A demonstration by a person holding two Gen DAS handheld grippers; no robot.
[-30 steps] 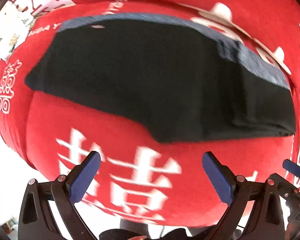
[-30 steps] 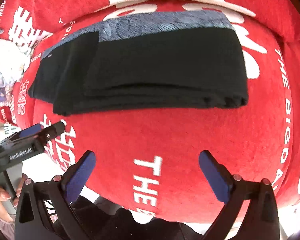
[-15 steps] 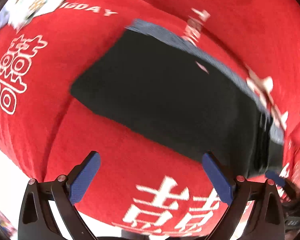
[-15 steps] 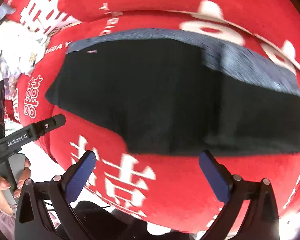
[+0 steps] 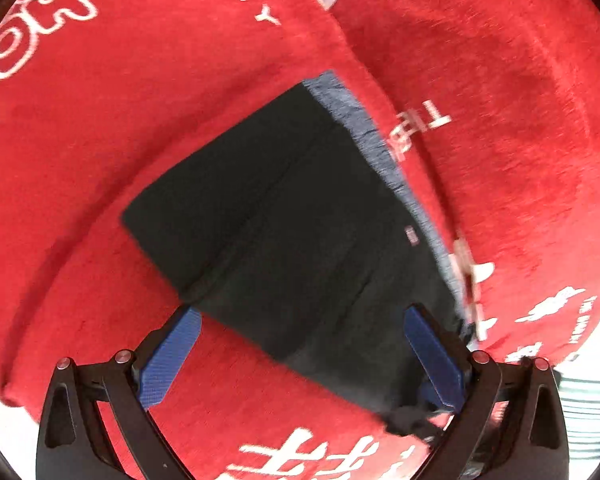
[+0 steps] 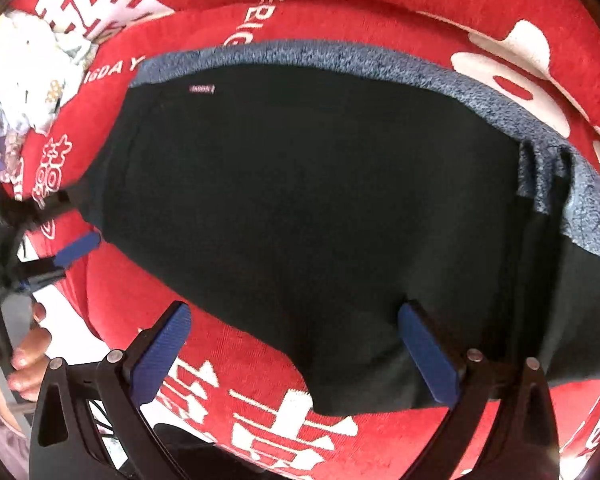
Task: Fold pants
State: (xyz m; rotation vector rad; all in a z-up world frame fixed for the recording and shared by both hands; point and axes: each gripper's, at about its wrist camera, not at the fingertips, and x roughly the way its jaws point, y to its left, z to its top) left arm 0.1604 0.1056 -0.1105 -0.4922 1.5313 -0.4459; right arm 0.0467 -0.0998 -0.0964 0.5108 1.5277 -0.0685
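Note:
The black pants point(image 5: 300, 232) lie folded in a flat stack on the red cover point(image 5: 120, 100), with a blue-grey fleece lining point(image 5: 364, 132) showing along one edge. My left gripper point(image 5: 300, 356) is open and empty, its blue pads straddling the near edge of the stack. In the right wrist view the pants point(image 6: 320, 208) fill the middle, lining point(image 6: 380, 64) along the far edge. My right gripper point(image 6: 296, 348) is open and empty over the near edge. The left gripper point(image 6: 76, 246) shows at that view's left edge, by the stack's left corner.
The red cover point(image 6: 380, 4) with white lettering spreads over a cushioned seat and backrest. A white patterned cloth point(image 6: 24, 76) lies at the far left. A person's hand point(image 6: 28, 348) shows at lower left. The seat's front edge runs just below both grippers.
Both grippers have moved in close to the pants and swung left; the stack now reaches between their open fingers. The left view has rotated, so the stack runs diagonally.

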